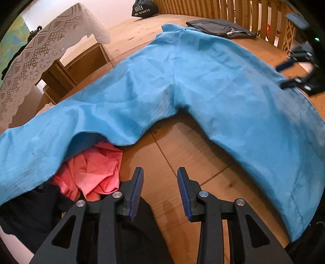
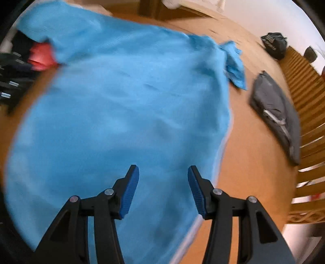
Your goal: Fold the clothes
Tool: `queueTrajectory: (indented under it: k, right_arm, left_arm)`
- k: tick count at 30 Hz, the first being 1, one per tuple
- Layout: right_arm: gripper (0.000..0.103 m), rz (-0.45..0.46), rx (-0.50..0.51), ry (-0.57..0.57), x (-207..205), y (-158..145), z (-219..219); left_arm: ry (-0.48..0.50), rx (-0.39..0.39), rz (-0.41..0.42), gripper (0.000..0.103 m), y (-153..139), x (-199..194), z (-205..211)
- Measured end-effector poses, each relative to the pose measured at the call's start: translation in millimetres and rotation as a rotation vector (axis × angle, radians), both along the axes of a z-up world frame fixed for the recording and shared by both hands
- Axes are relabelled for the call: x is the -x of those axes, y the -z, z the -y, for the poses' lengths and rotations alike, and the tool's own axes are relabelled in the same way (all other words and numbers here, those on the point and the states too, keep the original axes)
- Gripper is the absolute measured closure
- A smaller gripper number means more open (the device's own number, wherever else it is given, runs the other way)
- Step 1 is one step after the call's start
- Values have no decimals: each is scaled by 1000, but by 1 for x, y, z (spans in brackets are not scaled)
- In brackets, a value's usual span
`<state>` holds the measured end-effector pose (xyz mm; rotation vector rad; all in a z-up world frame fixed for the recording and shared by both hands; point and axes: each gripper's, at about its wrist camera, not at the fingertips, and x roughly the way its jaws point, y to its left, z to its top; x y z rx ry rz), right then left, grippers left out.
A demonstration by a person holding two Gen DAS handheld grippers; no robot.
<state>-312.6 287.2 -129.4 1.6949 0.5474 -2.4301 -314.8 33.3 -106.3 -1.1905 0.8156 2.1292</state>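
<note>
A large blue garment (image 1: 203, 81) lies spread on the wooden surface (image 1: 182, 154), one sleeve draped leftward over a crumpled pink garment (image 1: 95, 168). My left gripper (image 1: 160, 169) hovers open above bare wood just short of the blue cloth, with nothing between its fingers. My right gripper (image 2: 163, 167) is open over the blue garment (image 2: 121, 101) near its right edge, holding nothing; this view is blurred. The right gripper (image 1: 294, 71) also shows at the left wrist view's right edge.
A dark garment (image 1: 30, 213) lies beside the pink one. A folded grey garment (image 1: 221, 28) (image 2: 276, 113) rests beyond the blue one, beside a wooden railing (image 1: 233, 10). A black bag (image 1: 144, 9) sits far back. A lace-covered table (image 1: 40, 56) stands at left.
</note>
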Motion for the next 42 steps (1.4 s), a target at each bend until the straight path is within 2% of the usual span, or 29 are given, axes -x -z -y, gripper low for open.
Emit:
queueTrajectory:
  k: [1, 4, 7, 11, 15, 18, 20, 21, 22, 25, 27, 28, 30, 33, 35, 38, 42]
  right_arm:
    - [51, 53, -12, 31, 9, 8, -12]
    - [51, 78, 110, 136, 29, -4, -49]
    - [50, 6, 269, 200, 57, -28, -81]
    - [50, -1, 451, 276, 121, -30, -103]
    - [49, 28, 399, 297, 177, -8, -96]
    - [50, 42, 364, 252, 188, 2, -93]
    - [61, 48, 340, 221, 189, 5, -92]
    - [70, 63, 337, 223, 184, 5, -96]
    - [78, 78, 334, 226, 179, 5, -100]
    - [79, 124, 315, 234, 163, 4, -110]
    - [76, 136, 318, 211, 157, 0, -112]
    - [65, 129, 316, 208, 155, -7, -114]
    - [61, 73, 277, 213, 154, -27, -116]
    - [59, -79, 189, 143, 158, -64, -104]
    - [45, -112, 222, 63, 169, -75, -94]
    - [44, -120, 151, -39, 194, -73, -70]
    - [44, -49, 114, -141, 246, -48, -56]
  left_arm:
    - [2, 6, -6, 70, 0, 5, -2]
    - [23, 27, -23, 70, -3, 23, -15]
    - [40, 31, -24, 68, -7, 52, -35]
    - [25, 6, 7, 67, -11, 104, -63]
    - [4, 59, 16, 67, 4, 157, -87]
    - [12, 70, 44, 67, 19, 178, -96]
    - [31, 75, 52, 66, 27, 183, -100]
    - [40, 77, 55, 60, 31, 185, -103]
    - [43, 84, 69, 58, 32, 186, -102]
    - [61, 138, 59, 58, 27, 185, -97]
    - [76, 171, 22, 58, 17, 187, -91]
    - [68, 172, 9, 58, 10, 191, -87]
    - [40, 173, -17, 58, -2, 205, -83]
    - [31, 184, -55, 59, -15, 224, -84]
    - [61, 191, -73, 59, -13, 233, -93]
    - [105, 213, -68, 56, 0, 245, -105]
    - [134, 302, -37, 56, 27, 267, -110]
